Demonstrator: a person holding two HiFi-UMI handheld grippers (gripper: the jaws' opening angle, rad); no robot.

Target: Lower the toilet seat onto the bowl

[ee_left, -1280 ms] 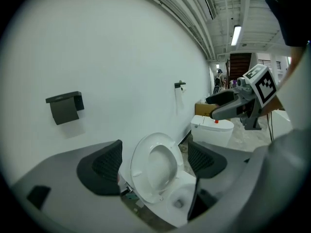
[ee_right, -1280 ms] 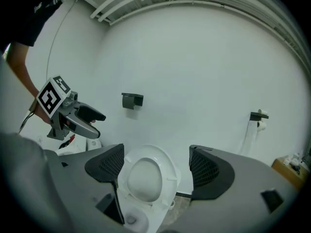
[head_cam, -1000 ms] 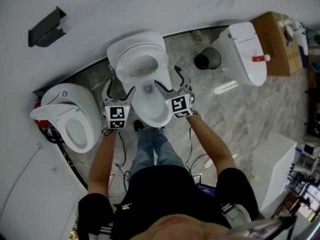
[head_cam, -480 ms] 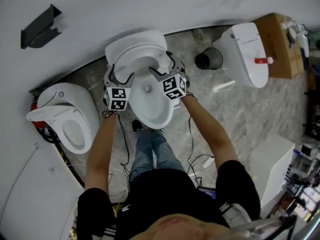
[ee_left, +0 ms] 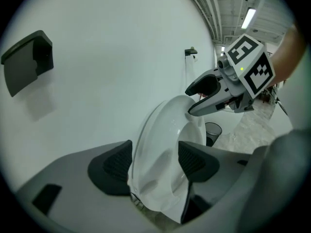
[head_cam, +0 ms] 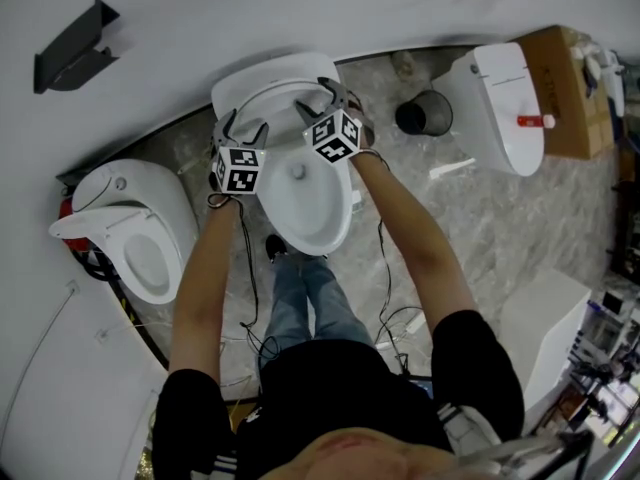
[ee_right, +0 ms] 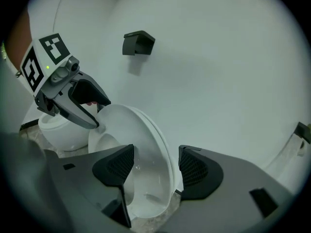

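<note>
The white toilet seat (head_cam: 285, 96) stands raised with its lid against the wall, above the open bowl (head_cam: 305, 203). My left gripper (head_cam: 243, 126) straddles the left edge of the seat (ee_left: 165, 135) and lid. Its jaws are closing, and the pads (ee_left: 112, 169) sit close against the plastic, with no firm press showing. My right gripper (head_cam: 322, 100) straddles the right edge of the seat (ee_right: 146, 144). Those jaws are closing too, with a gap left at the outer pad (ee_right: 197, 171). Each gripper shows in the other's view: right gripper (ee_left: 190, 101), left gripper (ee_right: 100, 113).
A second toilet (head_cam: 135, 233) stands at the left and a third (head_cam: 500, 108) at the right. A black bin (head_cam: 425, 116) and a cardboard box (head_cam: 565, 88) sit beyond. A black bracket (head_cam: 70, 48) hangs on the wall. Cables trail by the person's legs.
Both grippers moved away from the person, from beside the bowl up to the raised seat's edges. Their jaws have narrowed around it.
</note>
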